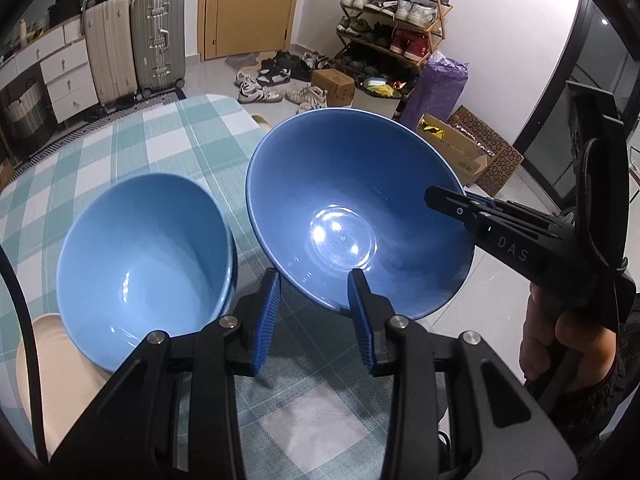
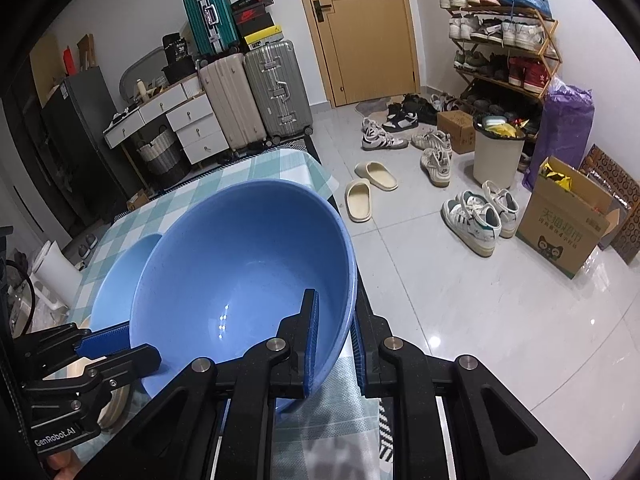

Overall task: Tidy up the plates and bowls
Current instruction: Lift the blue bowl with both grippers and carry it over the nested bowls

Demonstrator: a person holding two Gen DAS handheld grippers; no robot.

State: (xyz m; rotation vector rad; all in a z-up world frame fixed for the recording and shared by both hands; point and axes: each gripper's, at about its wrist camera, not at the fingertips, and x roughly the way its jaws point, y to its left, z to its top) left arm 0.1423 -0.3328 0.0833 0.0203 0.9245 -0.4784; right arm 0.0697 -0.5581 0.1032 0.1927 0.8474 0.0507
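Gripping one blue bowl [image 1: 352, 208] by its rim, both claws clamp it: right claw [image 2: 334, 344] at 3 o'clock, left claw [image 1: 314, 304] at 6. A second bowl [image 1: 144, 256] sits on the counter [image 1: 132, 144] by a beige plate [image 1: 44, 380]; stacking remains.

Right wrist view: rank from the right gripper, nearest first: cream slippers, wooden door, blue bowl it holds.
1. Blue bowl, clamped at its rim in the right gripper.
2. Cream slippers, on the floor beyond the table.
3. Wooden door, far wall.
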